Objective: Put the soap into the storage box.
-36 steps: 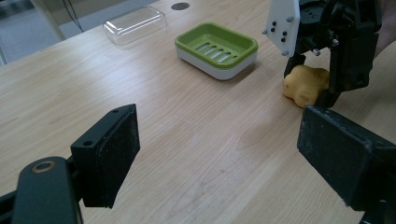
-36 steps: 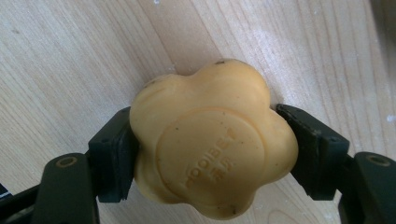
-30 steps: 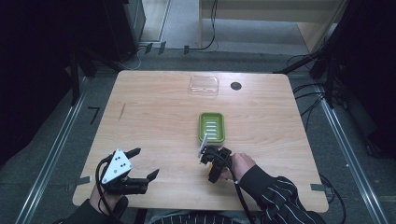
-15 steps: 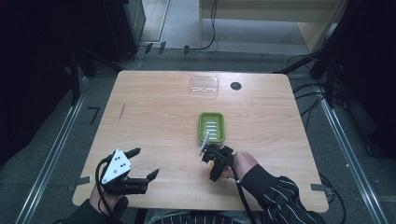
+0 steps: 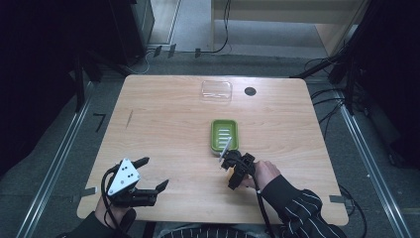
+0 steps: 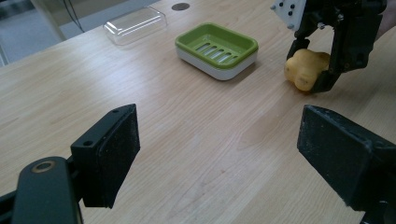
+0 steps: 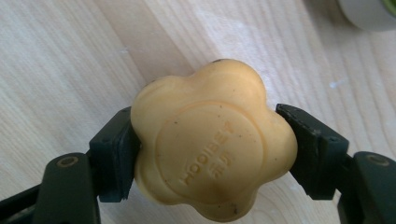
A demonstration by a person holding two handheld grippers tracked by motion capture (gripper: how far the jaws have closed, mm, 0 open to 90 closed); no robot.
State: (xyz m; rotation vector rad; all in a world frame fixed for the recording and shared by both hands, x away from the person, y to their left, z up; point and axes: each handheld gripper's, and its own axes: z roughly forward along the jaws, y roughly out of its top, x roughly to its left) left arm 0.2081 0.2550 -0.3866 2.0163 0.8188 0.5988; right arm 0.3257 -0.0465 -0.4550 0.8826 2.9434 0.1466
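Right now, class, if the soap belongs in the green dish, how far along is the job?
Done: the right gripper has clamped the yellow soap. In hand: soap beside the green dish, not in it. Left: placing it; the clear lid lies apart, left gripper open.

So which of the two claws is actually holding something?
The right claw, beside the green soap dish: its jaws are clamped on a yellow flower-shaped soap bar. The left claw hangs open over bare table with nothing between its jaws.
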